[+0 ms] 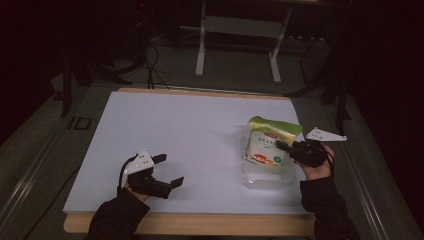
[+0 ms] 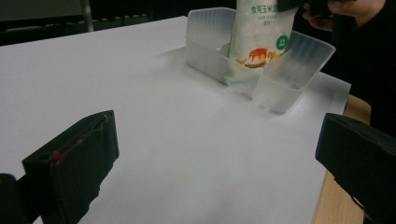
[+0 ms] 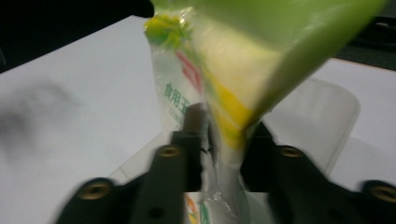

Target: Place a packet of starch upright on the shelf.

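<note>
A: Where is the pouch?
B: One green-topped, white plastic food pouch stands upright inside one clear plastic rectangular tub, on the right half of the white table sheet, toward the near edge.

A: And the right gripper?
B: It reaches in from the right. In the right gripper view the pouch's edge lies between the two jaws, which stand slightly apart; whether the pads press it I cannot tell.

A: The other claw?
B: The left gripper rests near the table's near-left corner, jaws spread wide, grasping nothing, well apart from the tub.
</note>
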`<state>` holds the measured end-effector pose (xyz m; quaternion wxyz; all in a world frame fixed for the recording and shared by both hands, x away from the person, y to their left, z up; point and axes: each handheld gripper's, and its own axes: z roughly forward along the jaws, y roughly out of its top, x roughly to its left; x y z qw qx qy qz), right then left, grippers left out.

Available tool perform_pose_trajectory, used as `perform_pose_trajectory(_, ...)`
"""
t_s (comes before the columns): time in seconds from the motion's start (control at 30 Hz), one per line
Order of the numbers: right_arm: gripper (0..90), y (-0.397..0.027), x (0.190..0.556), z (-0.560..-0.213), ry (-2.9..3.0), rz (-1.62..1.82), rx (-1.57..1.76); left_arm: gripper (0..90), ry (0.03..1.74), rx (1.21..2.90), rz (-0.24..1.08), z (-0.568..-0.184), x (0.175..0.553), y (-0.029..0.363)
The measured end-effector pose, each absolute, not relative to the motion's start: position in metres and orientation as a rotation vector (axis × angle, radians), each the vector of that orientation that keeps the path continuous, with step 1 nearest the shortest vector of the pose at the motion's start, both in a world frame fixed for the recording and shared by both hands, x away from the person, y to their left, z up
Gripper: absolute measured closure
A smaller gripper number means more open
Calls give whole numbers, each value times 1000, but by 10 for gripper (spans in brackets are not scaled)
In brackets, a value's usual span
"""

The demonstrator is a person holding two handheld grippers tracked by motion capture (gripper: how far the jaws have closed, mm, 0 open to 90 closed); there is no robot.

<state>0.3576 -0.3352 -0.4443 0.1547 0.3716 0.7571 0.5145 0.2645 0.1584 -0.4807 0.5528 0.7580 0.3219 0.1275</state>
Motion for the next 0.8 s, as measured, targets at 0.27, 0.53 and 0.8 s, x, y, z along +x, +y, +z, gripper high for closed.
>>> perform_pose_trajectory(0.27, 250, -343, 340, -435, 2009, 1417, 1218, 0, 759, 1798, 332, -482, 265, 160)
perform_pose_trajectory(0.53, 128, -352, 309, -426, 1972, 1427, 1258, 0, 767, 1794, 330, -484, 265, 161)
perform_pose_trajectory(0.8, 139, -332, 290, -422, 2025, 1456, 1200, 0, 773, 1787, 325, -487, 264, 163)
